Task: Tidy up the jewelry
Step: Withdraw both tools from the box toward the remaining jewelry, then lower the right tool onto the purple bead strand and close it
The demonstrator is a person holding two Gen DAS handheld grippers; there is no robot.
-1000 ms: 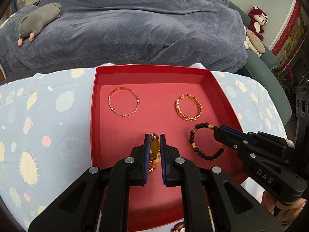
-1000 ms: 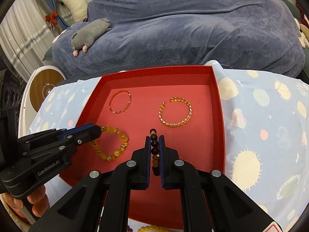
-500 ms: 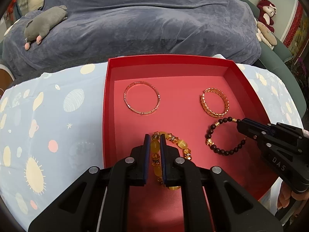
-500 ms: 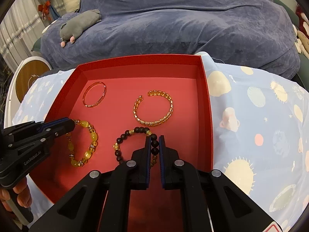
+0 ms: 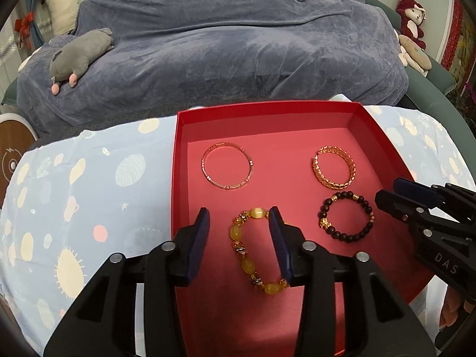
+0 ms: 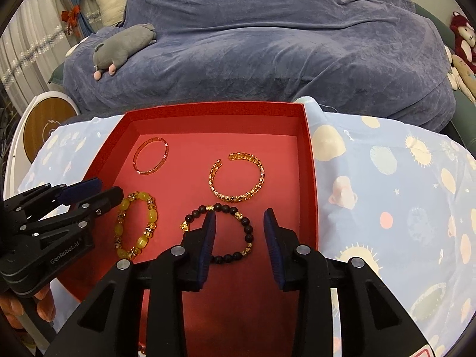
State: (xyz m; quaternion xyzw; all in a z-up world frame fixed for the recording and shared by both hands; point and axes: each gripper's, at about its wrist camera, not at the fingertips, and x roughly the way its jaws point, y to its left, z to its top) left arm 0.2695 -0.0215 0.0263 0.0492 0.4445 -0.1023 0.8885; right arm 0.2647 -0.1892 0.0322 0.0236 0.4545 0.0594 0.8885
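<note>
yellow bead bracelet (image 5: pixel 258 251) in red tray (image 5: pixel 383 145): light, limp, slippery; grip single bead. left claw (image 5: pixel 239 223), right claw (image 6: pixel 239 223) both wide open, empty.

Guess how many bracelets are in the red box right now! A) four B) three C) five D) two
A: the red box holds four, namely a thin ring bracelet, a gold cuff, a yellow bead bracelet and a dark bead bracelet.

Red tray (image 5: pixel 178 178) near edge cut off; tool bodies overlap bracelets.
</note>
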